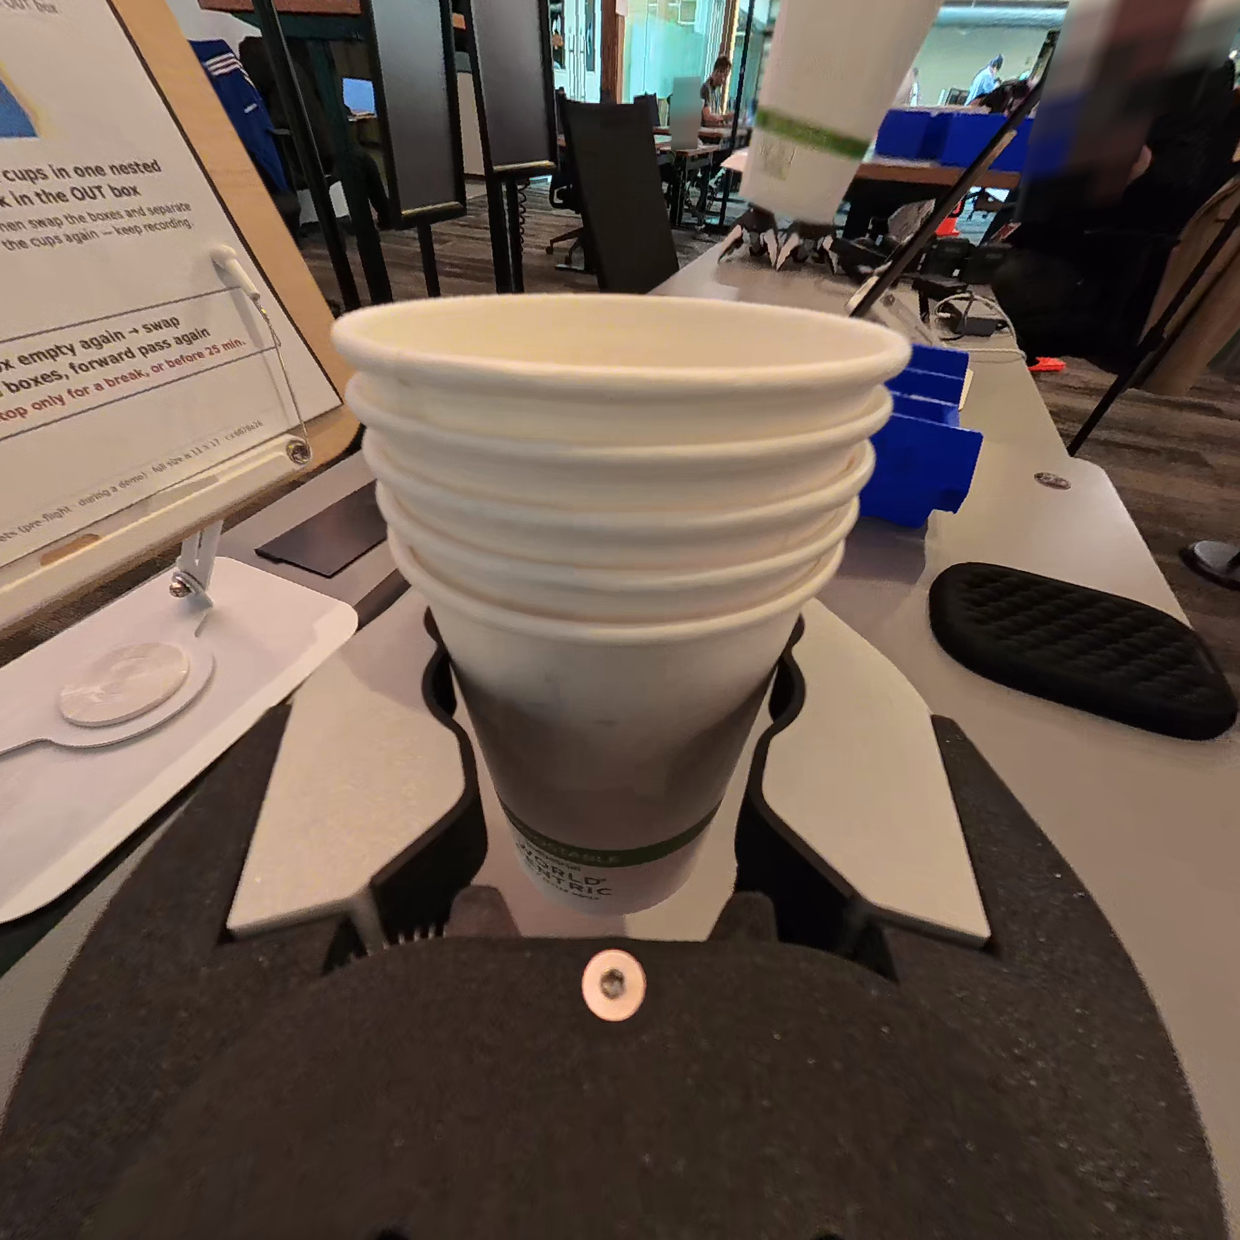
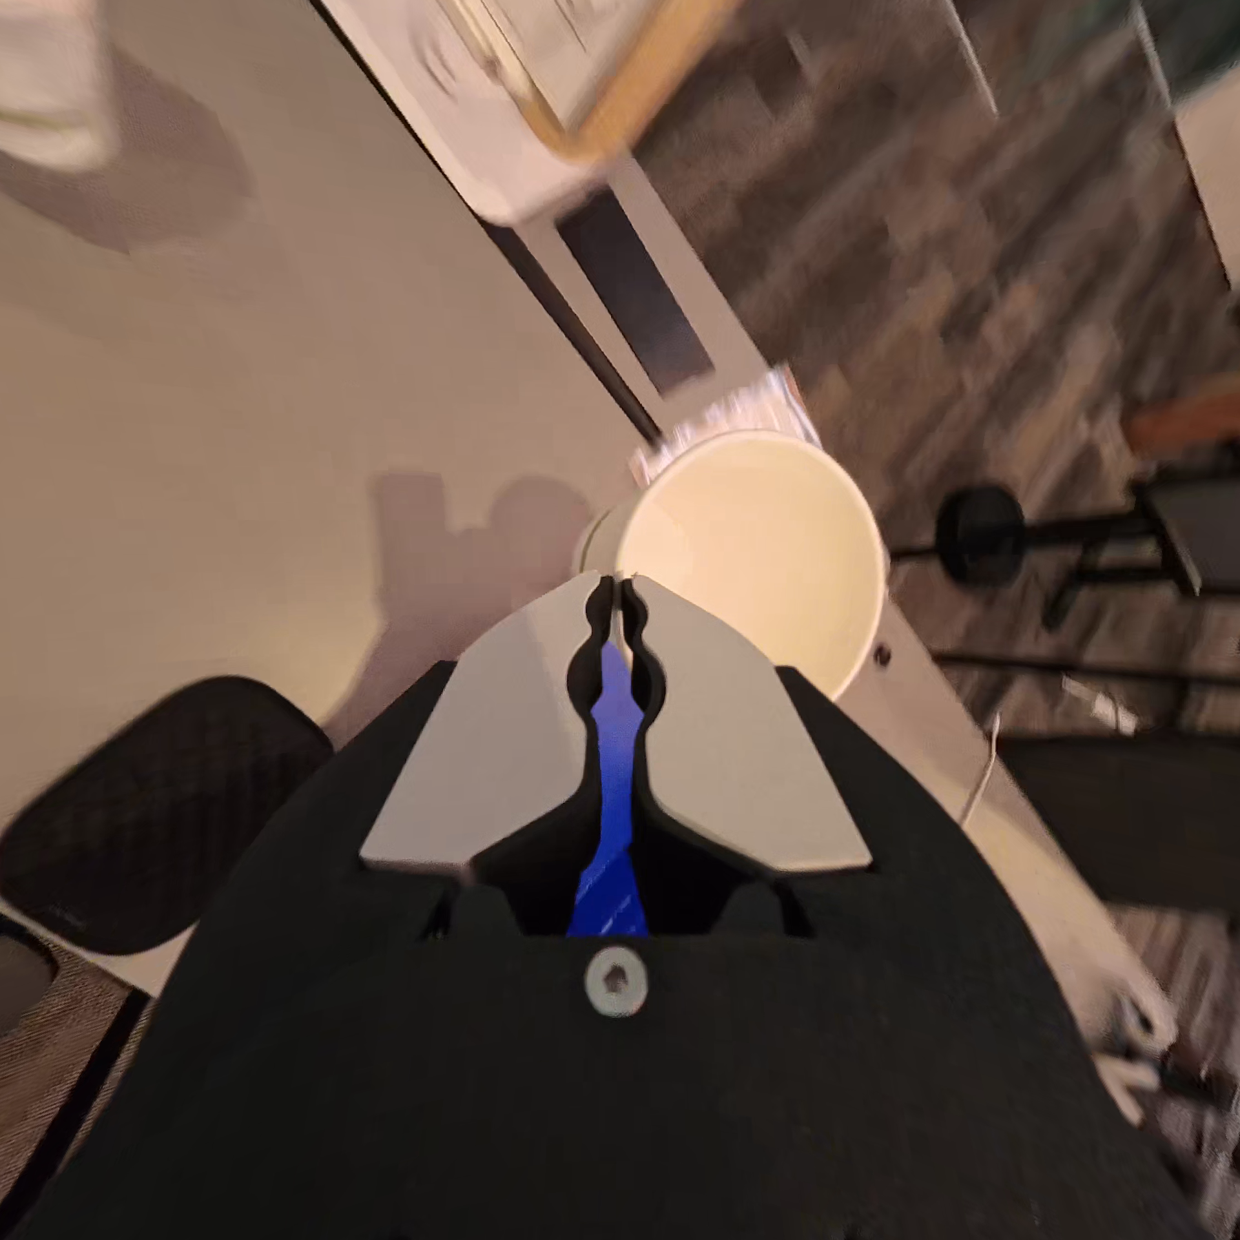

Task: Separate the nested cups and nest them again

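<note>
A stack of several nested white paper cups [image 1: 617, 537] with a green band near the base stands upright between my left gripper's fingers [image 1: 349, 771]. My left gripper [image 1: 617, 637] is shut on the stack's lowest cup, above the grey table [image 1: 1107, 872]. A single white cup [image 1: 825, 100] hangs tilted in the air at the upper right, apart from the stack. In the right wrist view my right gripper [image 2: 614, 584] is shut, pinching the rim of this single cup [image 2: 751, 557], whose open mouth faces the camera.
A sign board [image 1: 134, 268] on a white base plate [image 1: 201, 738] stands at the left. Blue bins [image 1: 919, 443] sit behind the stack at the right. A black mesh pad [image 1: 1073, 651] lies on the table at the right, and also shows in the right wrist view [image 2: 134, 805].
</note>
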Available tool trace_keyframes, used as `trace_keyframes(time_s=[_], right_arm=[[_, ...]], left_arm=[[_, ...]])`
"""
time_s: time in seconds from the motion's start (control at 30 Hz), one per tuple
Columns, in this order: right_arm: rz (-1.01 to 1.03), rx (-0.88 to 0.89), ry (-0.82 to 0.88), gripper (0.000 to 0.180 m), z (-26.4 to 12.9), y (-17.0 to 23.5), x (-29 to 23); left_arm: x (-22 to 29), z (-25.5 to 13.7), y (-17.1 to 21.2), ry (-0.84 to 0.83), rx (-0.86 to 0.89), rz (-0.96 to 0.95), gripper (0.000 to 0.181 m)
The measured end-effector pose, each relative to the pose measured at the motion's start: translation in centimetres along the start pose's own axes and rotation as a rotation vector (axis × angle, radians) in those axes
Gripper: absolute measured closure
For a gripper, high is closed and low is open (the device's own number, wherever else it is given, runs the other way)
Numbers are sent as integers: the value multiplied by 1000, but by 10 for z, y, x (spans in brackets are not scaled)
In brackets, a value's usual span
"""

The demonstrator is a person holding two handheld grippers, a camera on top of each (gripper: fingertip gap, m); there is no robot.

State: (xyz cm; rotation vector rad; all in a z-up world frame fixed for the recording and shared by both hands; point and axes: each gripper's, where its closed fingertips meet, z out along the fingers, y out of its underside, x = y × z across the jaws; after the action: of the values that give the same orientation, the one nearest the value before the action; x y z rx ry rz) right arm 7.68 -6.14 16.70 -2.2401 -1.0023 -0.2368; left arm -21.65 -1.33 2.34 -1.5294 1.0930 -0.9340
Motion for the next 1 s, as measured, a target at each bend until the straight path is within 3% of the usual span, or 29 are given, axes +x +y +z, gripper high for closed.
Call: trace_keyframes(time_s=[0.23,0.37,0.6,1.0], right_arm=[[226,-184,56,177,80,129,44],[260,-228,-12,177,136,164,33],[252,-186,-103,177,180,166,16],[165,-148,-104,177,188,157,8]], left_arm=[[-4,-2,0,-1,6,-25,88],[-3,0,2,-6,-10,-12,88],[7,5,1,3,-25,27,88],[8,11,12,-6,-75,58,88]])
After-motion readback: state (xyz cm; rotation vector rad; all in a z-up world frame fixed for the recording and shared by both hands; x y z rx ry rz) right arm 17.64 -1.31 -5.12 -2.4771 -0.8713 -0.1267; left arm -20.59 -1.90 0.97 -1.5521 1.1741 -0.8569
